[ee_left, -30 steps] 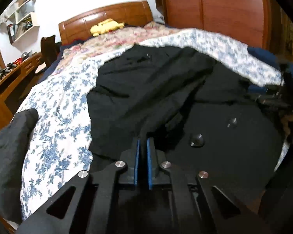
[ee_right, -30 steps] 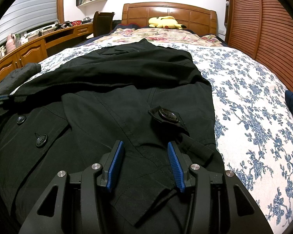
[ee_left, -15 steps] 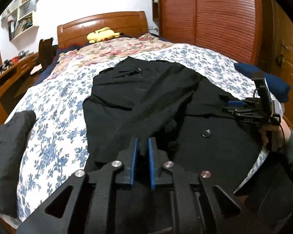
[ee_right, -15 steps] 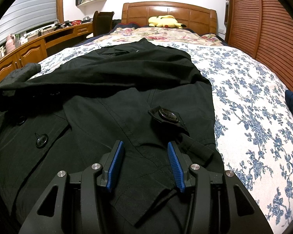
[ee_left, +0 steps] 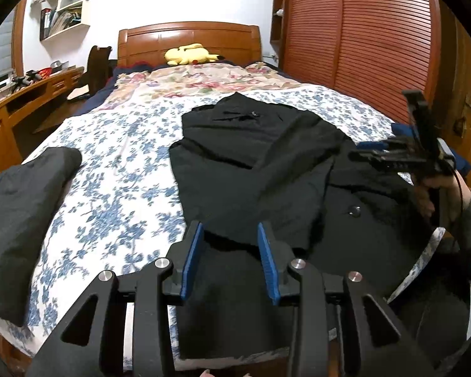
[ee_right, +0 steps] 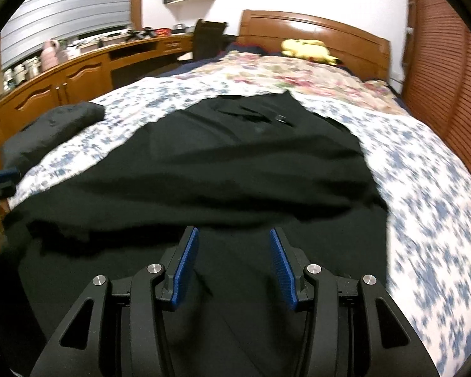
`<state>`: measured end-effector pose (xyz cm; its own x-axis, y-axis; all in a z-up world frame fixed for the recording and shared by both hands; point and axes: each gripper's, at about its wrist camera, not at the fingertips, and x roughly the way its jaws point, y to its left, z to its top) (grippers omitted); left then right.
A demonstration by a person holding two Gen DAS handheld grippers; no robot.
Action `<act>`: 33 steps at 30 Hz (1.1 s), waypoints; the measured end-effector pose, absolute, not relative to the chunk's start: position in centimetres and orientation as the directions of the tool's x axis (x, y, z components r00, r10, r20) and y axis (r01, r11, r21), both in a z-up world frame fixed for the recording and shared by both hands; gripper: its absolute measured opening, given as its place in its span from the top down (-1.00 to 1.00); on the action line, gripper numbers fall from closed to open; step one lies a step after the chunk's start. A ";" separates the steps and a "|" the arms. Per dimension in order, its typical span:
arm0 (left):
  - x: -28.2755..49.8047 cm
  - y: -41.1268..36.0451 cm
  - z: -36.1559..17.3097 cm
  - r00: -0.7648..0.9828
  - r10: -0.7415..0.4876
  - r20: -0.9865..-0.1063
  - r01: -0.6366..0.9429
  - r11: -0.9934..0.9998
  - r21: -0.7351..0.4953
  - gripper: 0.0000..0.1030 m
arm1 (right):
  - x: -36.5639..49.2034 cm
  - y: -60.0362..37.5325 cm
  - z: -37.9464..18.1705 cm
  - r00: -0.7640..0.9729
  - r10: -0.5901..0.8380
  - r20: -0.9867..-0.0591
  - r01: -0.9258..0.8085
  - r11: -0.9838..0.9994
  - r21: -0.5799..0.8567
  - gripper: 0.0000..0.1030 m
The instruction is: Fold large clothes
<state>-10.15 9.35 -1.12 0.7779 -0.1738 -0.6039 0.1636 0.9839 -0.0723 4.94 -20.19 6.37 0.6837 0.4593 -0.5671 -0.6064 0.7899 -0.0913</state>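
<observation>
A large black coat lies spread on the blue-flowered bedspread, a sleeve folded across its front. It also fills the right wrist view. My left gripper is open and empty above the coat's near hem. My right gripper is open and empty above the coat's lower part. The right gripper also shows in the left wrist view, held by a hand over the coat's right edge.
A dark folded garment lies at the bed's left edge. A yellow plush toy rests by the wooden headboard. A wooden desk runs along the left. A slatted wardrobe stands on the right.
My left gripper opened and let go of the coat fabric, then drew back. The right gripper lifted and pulled back; its view is now blurred.
</observation>
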 end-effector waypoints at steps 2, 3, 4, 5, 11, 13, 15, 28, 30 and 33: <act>-10.3 9.9 -1.4 0.777 -0.172 -0.606 0.157 0.985 -0.078 0.28 | 6.6 -18.6 6.3 0.661 0.471 -0.585 -0.621 0.780 -0.073 0.06; -10.3 10.1 -1.4 0.777 -0.169 -0.607 0.153 0.985 -0.079 0.28 | 7.6 -17.8 6.1 0.641 0.482 -0.597 -0.631 0.774 -0.053 0.06; -10.4 10.5 -1.6 0.776 -0.164 -0.609 0.145 0.986 -0.080 0.28 | 8.3 -17.1 5.8 0.625 0.492 -0.606 -0.638 0.769 -0.035 0.06; -10.5 10.7 -1.7 0.775 -0.162 -0.611 0.142 0.987 -0.081 0.28 | 9.1 -16.4 5.6 0.610 0.498 -0.616 -0.644 0.765 -0.019 0.06; -10.7 12.0 -2.9 0.757 -0.155 -0.634 0.123 0.988 -0.094 0.28 | 12.6 -12.7 1.5 0.542 0.438 -0.717 -0.670 0.740 -0.055 0.05; -10.5 12.3 -3.5 0.748 -0.144 -0.648 0.116 0.990 -0.087 0.28 | 12.8 -12.7 1.3 0.552 0.440 -0.708 -0.669 0.741 -0.061 0.04; -10.5 12.5 -3.9 0.739 -0.138 -0.659 0.110 0.990 -0.084 0.28 | 13.0 -12.9 1.2 0.554 0.448 -0.702 -0.670 0.740 -0.056 0.04; -10.2 13.3 -6.1 0.704 -0.125 -0.699 0.079 0.992 -0.097 0.28 | 11.0 -12.2 0.8 0.598 0.443 -0.668 -0.660 0.745 -0.097 0.03; -10.1 13.3 -6.2 0.702 -0.121 -0.702 0.077 0.993 -0.094 0.28 | 10.9 -12.3 0.8 0.599 0.443 -0.667 -0.660 0.744 -0.100 0.03; -9.8 13.1 -6.6 0.702 -0.104 -0.704 0.072 0.995 -0.075 0.28 | 10.8 -12.5 0.8 0.601 0.443 -0.665 -0.661 0.744 -0.102 0.03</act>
<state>-9.84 13.15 -6.61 0.7022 -0.1042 -0.7043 0.0724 0.9946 -0.0750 10.82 -12.51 0.83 0.6011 0.4434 -0.6649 -0.6608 0.7437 -0.1015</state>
